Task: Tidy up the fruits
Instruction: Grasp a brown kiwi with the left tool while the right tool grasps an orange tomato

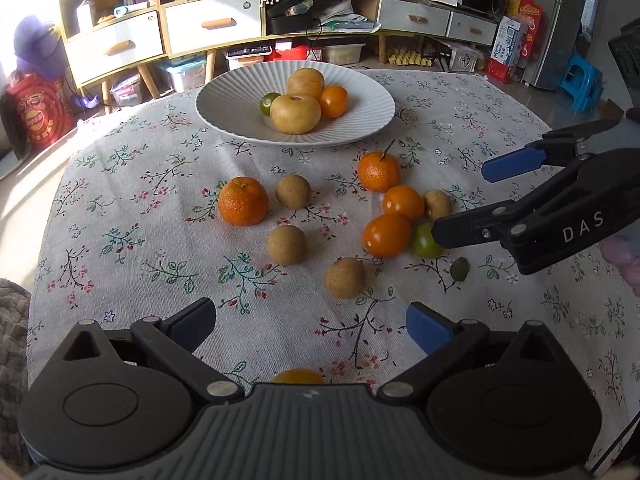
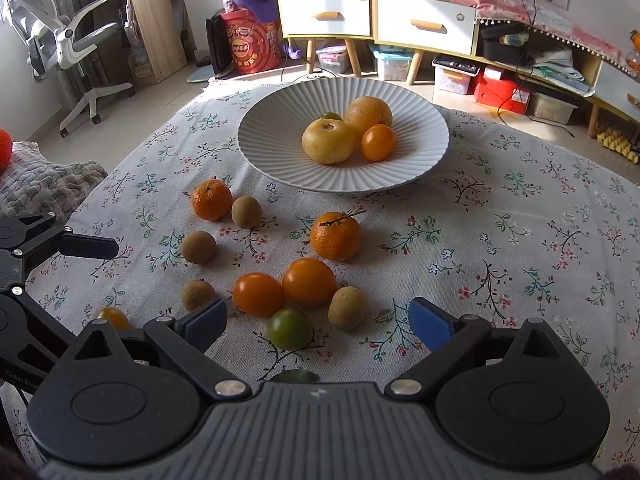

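Observation:
A white ribbed plate (image 1: 372, 96) (image 2: 424, 120) at the table's far side holds two yellow pears, an orange tomato and a green one. Loose on the floral cloth lie two mandarins (image 1: 243, 201) (image 1: 378, 171), several brown longans (image 1: 286, 244), two orange tomatoes (image 1: 387, 235) (image 2: 258, 294) and a green tomato (image 2: 289, 328). My left gripper (image 1: 310, 326) is open and empty above the near cloth, with a small orange tomato (image 1: 298, 376) under it. My right gripper (image 2: 318, 322) is open and empty, its jaws either side of the green tomato and a longan (image 2: 347, 307); it also shows in the left wrist view (image 1: 468, 200).
A green leaf (image 1: 459, 269) lies on the cloth near the right gripper. A wooden sideboard (image 1: 224, 24) with drawers, storage boxes and an office chair (image 2: 68, 40) stand beyond the table. A grey quilted cushion (image 2: 44, 188) lies at the table's left edge.

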Tool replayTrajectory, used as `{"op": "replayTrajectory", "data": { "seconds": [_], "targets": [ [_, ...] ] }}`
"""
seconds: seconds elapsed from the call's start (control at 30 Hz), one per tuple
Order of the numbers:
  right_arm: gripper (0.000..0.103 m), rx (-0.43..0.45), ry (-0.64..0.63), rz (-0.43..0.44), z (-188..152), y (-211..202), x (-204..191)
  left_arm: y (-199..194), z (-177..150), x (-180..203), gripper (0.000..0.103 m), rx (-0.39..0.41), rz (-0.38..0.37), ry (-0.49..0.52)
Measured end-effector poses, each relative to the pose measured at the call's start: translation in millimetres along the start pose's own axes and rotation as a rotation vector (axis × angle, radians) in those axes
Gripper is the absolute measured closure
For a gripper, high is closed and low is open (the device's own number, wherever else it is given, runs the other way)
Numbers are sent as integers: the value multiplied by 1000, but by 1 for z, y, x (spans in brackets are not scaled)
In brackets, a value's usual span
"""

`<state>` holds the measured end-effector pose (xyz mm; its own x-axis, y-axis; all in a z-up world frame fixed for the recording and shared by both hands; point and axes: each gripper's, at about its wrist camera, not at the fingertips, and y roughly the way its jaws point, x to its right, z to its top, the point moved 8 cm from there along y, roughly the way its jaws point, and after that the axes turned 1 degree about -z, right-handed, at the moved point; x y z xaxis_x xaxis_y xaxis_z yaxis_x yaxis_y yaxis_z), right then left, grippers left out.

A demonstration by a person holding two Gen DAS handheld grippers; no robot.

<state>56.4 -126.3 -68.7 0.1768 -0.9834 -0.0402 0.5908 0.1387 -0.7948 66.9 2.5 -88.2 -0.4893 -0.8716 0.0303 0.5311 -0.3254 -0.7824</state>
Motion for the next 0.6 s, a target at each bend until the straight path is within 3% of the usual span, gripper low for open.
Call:
{"op": "replayTrajectory", "data": {
  "seconds": [0.13,0.2,0.27,0.53,0.6],
  "targets": [
    [6,-7,-12,2,-2,2,-2,2,0,8,13,12,-25,24],
    [8,-10,-15,4,-2,3,-2,4,1,12,25,13,-41,35],
    [10,-10,-20,7,-1,2,-3,7,1,14,31,13,-51,41],
    [44,-12,-16,35,2,4,-9,13,5,17,53,18,-79,18],
    [48,-17,-20,44,2,5,-11,15,5,15,63,14,-80,8]
  ]
}}
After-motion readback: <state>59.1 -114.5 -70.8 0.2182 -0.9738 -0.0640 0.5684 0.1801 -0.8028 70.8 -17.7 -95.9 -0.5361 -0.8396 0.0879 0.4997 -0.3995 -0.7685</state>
